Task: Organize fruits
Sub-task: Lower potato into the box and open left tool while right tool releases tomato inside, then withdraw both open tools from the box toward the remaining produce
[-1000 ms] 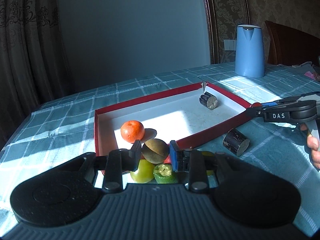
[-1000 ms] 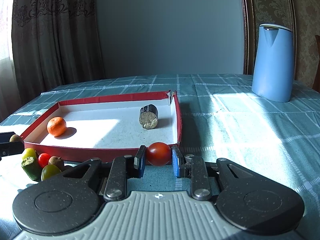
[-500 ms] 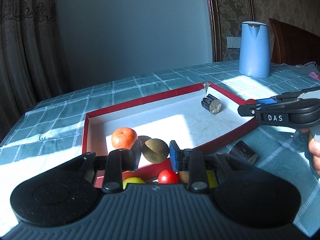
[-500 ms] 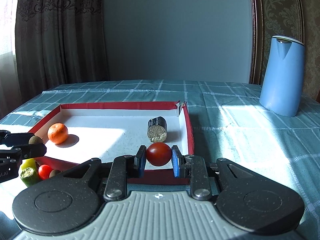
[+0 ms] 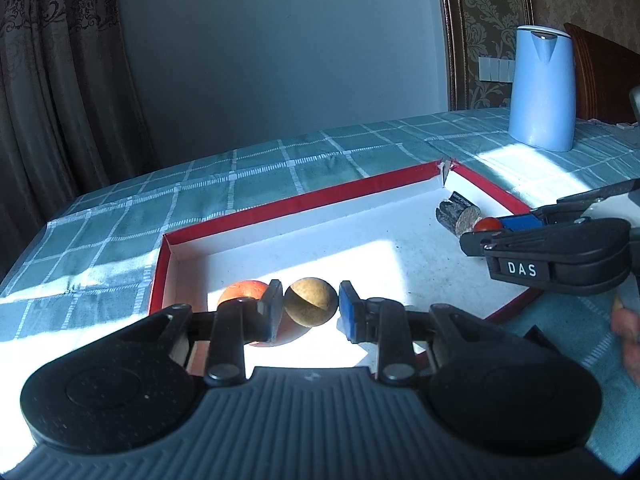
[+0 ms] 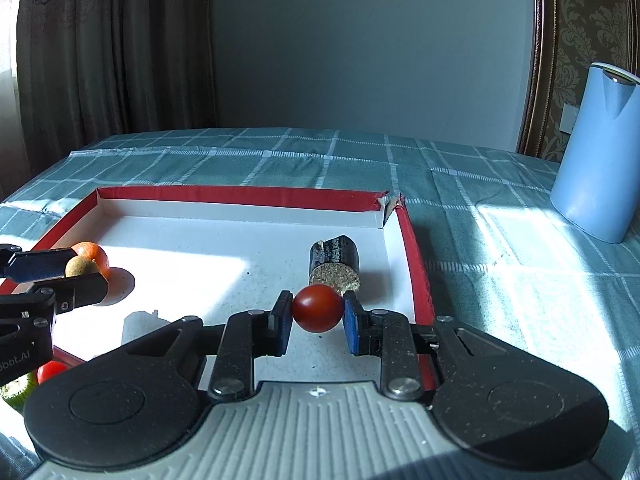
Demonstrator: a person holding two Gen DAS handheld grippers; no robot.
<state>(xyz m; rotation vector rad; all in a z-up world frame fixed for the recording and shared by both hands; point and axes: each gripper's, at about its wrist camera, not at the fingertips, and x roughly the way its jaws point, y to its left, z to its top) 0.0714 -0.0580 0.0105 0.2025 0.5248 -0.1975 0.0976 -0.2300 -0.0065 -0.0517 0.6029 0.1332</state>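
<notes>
We see the left gripper (image 5: pixel 310 310) clenched on a round brown fruit (image 5: pixel 310 307), held at lower centre of the left wrist view above the near left part of the red-rimmed tray (image 5: pixel 304 198). An orange (image 5: pixel 242 291) lies in the tray just behind the left finger, partly hidden by it. At the right edge of that view, the right gripper (image 5: pixel 490 227) reaches in over the tray's right side.

In the right wrist view, we note the right gripper (image 6: pixel 317 317) grasping a red tomato (image 6: pixel 317 308) at centre frame, above the tray's white floor (image 6: pixel 192 256). Just beyond the tomato, a dark cylindrical piece (image 6: pixel 335 264) with a pale cut face lies on its side in the tray near the right wall.

At the left edge of this view, the left gripper (image 6: pixel 76 270) appears with the brown fruit between its fingers, the orange right behind. In the lower left corner, a small red tomato (image 6: pixel 50 371) and a green fruit (image 6: pixel 18 392) lie outside the tray.

A blue kettle (image 6: pixel 596 152) stands on the teal checked tablecloth (image 6: pixel 500 248) at the right, well apart from the tray.
</notes>
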